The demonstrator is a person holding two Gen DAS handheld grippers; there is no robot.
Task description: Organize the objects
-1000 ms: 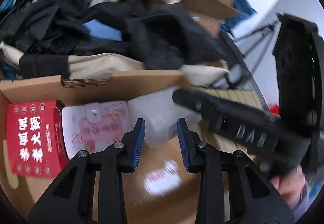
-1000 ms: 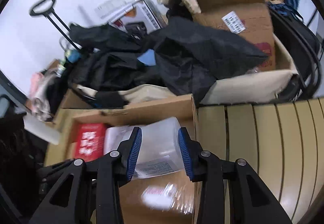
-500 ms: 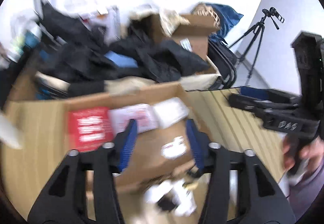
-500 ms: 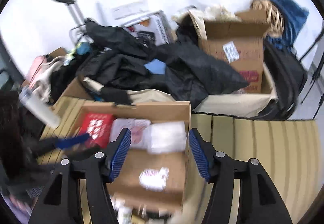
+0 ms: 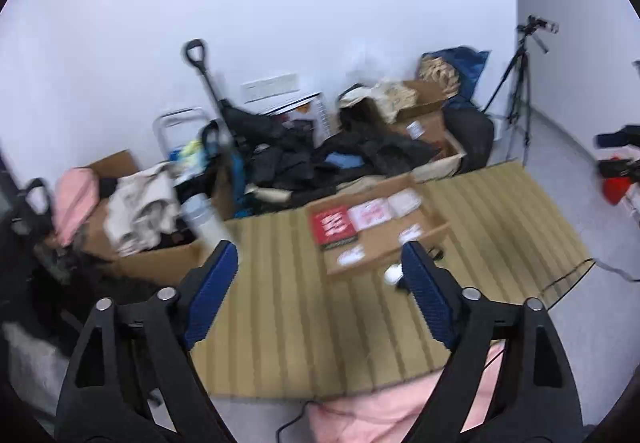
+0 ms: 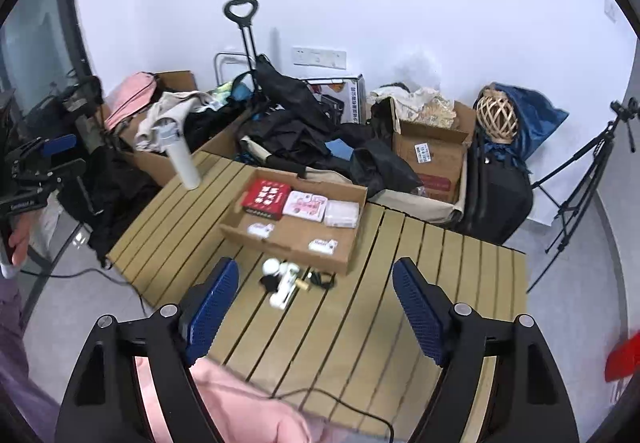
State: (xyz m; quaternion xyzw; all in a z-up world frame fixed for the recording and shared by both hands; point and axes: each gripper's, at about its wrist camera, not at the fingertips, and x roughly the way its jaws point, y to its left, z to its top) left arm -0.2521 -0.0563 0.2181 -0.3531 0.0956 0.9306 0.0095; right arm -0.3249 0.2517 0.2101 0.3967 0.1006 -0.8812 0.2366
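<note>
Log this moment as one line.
left gripper: open, empty | right gripper: open, empty | cardboard tray: three boxes inside | small items: loose on mat

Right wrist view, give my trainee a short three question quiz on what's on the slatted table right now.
1. True or false: the red box lies inside the cardboard tray.
2. What stands upright at the slatted table's far left corner? A) white bottle B) wicker ball C) tripod
3. Is anything held in the right gripper?

Key: 1 true. 2 A, the white bottle. 3 No, it is open and holds nothing; its jaws have just been opening.
</note>
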